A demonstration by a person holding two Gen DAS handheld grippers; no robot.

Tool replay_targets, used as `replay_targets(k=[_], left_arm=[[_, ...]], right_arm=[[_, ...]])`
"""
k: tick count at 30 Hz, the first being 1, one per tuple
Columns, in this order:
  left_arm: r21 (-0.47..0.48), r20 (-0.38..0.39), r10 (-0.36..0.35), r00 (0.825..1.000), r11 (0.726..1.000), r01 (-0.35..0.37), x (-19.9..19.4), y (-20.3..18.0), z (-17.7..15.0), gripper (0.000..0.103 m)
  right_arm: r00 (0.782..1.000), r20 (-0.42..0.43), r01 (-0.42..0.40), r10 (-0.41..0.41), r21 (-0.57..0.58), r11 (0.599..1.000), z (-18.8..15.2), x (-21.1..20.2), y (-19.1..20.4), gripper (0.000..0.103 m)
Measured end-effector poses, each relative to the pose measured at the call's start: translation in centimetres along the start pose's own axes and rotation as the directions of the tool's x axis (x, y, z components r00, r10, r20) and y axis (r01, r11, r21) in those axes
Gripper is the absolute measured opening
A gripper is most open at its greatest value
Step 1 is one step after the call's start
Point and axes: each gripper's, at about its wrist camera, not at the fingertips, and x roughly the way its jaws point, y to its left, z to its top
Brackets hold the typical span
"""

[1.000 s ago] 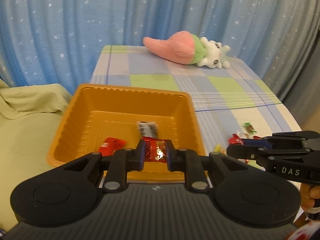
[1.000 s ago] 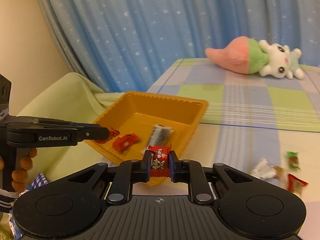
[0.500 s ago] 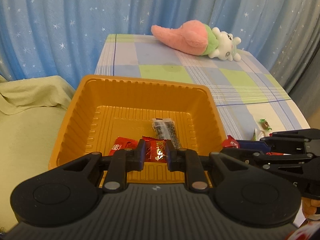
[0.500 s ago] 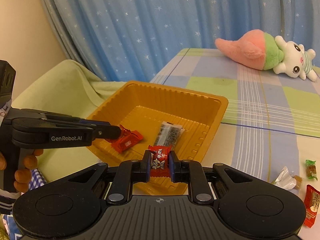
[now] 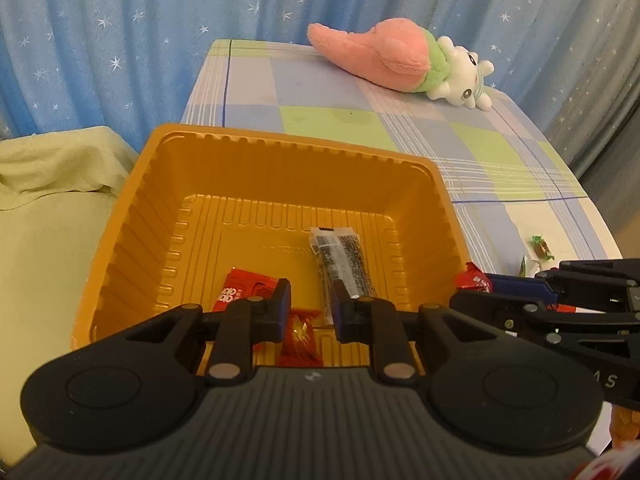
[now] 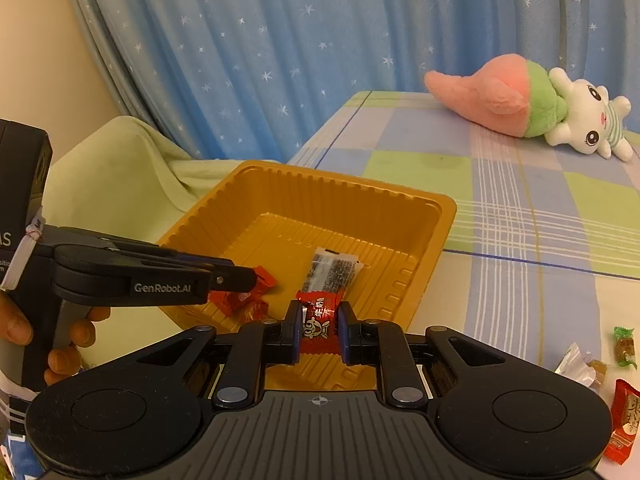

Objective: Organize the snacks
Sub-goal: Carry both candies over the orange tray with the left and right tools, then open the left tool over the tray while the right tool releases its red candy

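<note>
**Spotter:** Left claw, go.

**Operator:** My left claw [image 5: 310, 304] is clenched on a red sweet [image 5: 299, 334]. The sweet sits low between the pads, and from the right camera its wrapper pokes out past the tip. The claw points down into the orange tray [image 5: 280, 152], over the near part of the floor.

**Spotter:** What's under it?

**Operator:** A flat red packet [image 5: 244, 288] lies just left of the fingers. A dark speckled bar [image 5: 340, 260] lies just beyond them, lengthwise on the tray floor.

**Spotter:** And the right?

**Operator:** My right claw [image 6: 320, 322] is clamped tight on a red cartoon candy [image 6: 320, 320], upright between the pads. It hangs above the tray's near rim. From the left camera its tip sits right at the tray's right-hand wall.

**Spotter:** Further out?

**Operator:** On the checked tablecloth [image 6: 520, 208], well to the right, lie loose snacks: a green-wrapped sweet [image 6: 624, 344], a clear-wrapped sweet [image 6: 580, 362] and a long red packet [image 6: 624, 420]. A plush toy [image 6: 520, 96] lies at the far end. My left hand [image 6: 68, 340] grips the handle at the left edge.
</note>
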Motion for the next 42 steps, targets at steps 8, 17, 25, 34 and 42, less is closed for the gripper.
replay_targets(k=[8,17,25,34,42], left_arm=[[-0.042,0.01,0.025,1.0,0.999,-0.025,-1.1,2.1,0.7,0.029],[-0.069,0.013,0.041,0.999,0.997,-0.04,-2.1,3.4,0.6,0.034],[-0.07,0.016,0.054,0.998,0.996,-0.052,-2.9,3.2,-0.3,0.049],[-0.054,0.01,0.06,0.998,0.997,-0.059,-4.3,1.8,-1.7,0.063],[-0.032,0.001,0.039,0.999,0.999,-0.039,-5.5,-0.7,-3.4,0.064]], right_arm=[[1.0,-0.02,-0.003,0.003,-0.001,1.0,0.4,1.0,0.1,0.018],[0.999,-0.038,-0.036,0.037,0.033,0.999,0.8,2.8,0.2,0.019],[1.0,-0.008,-0.019,0.019,0.073,0.997,0.9,2.5,-0.1,0.066],[1.0,-0.01,-0.018,0.019,0.102,0.995,-0.3,-0.3,-0.8,0.079],[1.0,-0.003,-0.007,0.008,0.15,0.989,-2.6,-3.7,-2.2,0.083]])
